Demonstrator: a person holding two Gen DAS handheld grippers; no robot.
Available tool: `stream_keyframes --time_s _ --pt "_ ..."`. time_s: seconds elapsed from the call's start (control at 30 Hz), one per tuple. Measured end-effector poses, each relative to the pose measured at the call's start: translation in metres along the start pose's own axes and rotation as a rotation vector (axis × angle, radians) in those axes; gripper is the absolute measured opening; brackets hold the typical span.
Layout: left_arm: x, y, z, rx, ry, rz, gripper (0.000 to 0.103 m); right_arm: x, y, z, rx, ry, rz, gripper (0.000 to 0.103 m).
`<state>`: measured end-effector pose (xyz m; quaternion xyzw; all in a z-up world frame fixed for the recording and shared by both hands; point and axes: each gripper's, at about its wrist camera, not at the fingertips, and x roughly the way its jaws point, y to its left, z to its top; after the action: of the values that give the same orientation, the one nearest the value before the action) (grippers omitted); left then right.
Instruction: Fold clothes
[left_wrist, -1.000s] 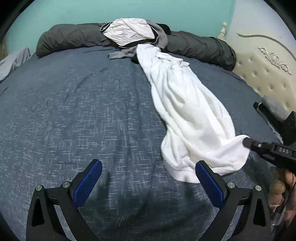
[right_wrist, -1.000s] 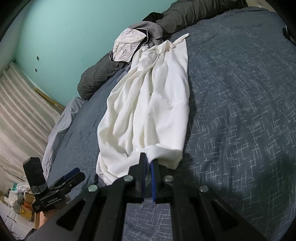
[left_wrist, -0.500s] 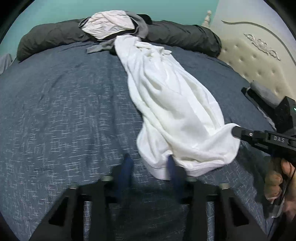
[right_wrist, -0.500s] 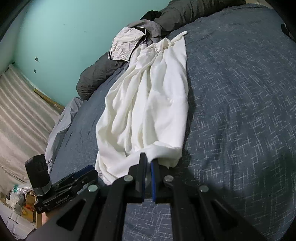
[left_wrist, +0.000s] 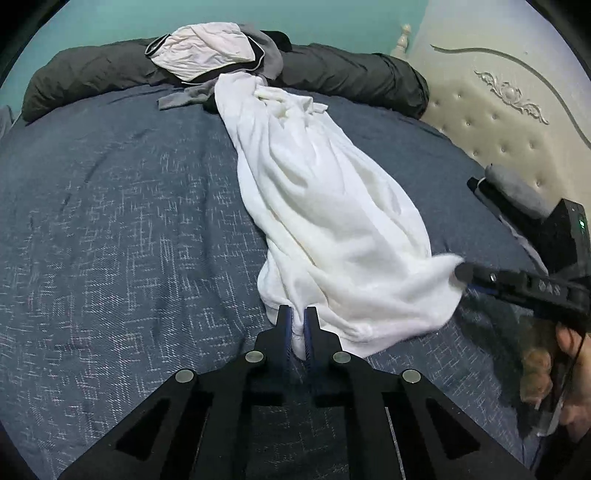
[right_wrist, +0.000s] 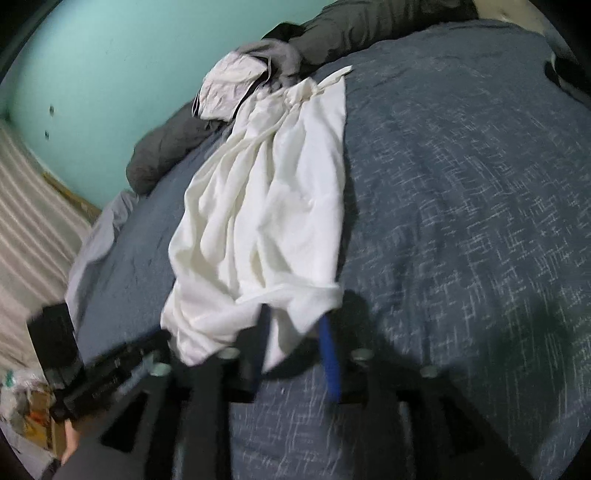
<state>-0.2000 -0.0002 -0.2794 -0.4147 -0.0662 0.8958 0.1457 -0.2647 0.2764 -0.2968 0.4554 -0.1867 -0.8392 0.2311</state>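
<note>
While opening round cloth (right_wrist: 258, 206), tool (right_wrist: 293, 317) (illegible)

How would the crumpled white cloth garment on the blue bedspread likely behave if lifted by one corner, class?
The crumpled white cloth garment would probably hang limp: it lies in soft folds. It looks light, since the thin hem bunches easily in the left tongs. It may drag across the blue bedspread rather than slide cleanly.

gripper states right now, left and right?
Left gripper: closing on the white garment's hem, pinched.
Right gripper: jaws opening, garment corner loose between them.
</note>
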Motion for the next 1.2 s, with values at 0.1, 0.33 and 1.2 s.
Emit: stream_keyframes --time_s 0.1,0.33,1.2 --pt "-0.002 0.0 0.001 -0.003 -0.012 -0.001 0.007 -0.004 0.006 -0.004 -0.007 0.004 -0.008 0.035" --pt "-0.005 0.001 0.002 -0.005 -0.019 -0.001 0.007 -0.021 0.001 -0.003 0.009 -0.049 -0.09 0.036" --pt "-0.01 0.006 0.005 -0.013 -0.02 0.045 0.008 0.009 0.052 -0.025 -0.215 0.036 -0.041 0.045"
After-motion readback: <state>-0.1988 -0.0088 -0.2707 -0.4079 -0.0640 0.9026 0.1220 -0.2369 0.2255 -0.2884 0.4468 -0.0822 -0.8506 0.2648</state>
